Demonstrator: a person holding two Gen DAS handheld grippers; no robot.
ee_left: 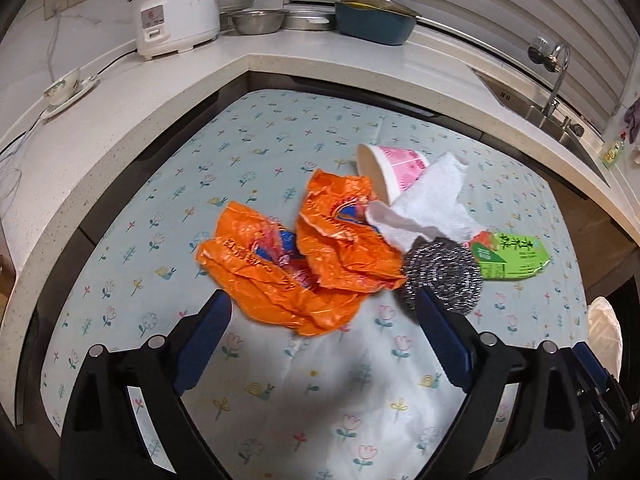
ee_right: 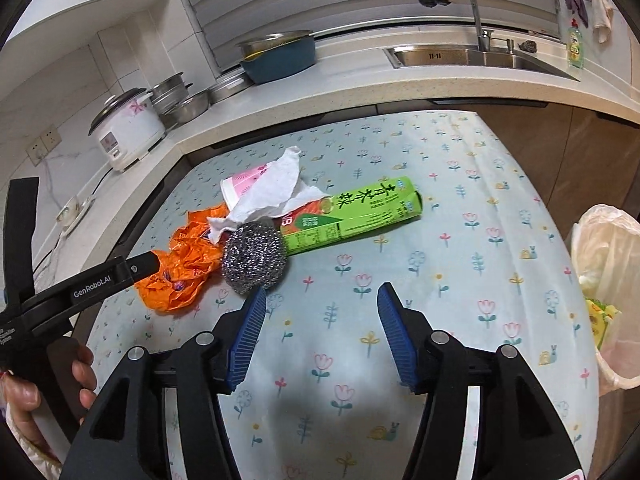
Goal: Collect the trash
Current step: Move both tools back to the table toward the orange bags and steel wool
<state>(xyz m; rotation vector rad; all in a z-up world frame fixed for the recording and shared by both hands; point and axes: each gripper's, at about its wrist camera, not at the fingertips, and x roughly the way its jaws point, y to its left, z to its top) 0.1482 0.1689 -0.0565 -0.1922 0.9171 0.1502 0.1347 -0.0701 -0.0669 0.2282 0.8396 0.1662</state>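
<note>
left gripper (ee_left: 324,300) fingers spread, holding nothing, orange wrapper (ee_left: 288,264) lying between tips | right gripper (ee_right: 322,294) fingers apart, empty, steel scourer (ee_right: 255,258) sitting just off left fingertip | risk: wrapper dragging tissue (ee_left: 424,204), cup (ee_left: 390,170) rolling | green box (ee_right: 360,214) lying beyond scourer, bag (ee_right: 608,280) waiting far right

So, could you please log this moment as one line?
left tool: open, empty | right tool: open, empty | crumpled orange plastic bag, steel wool scourer: on table
</note>
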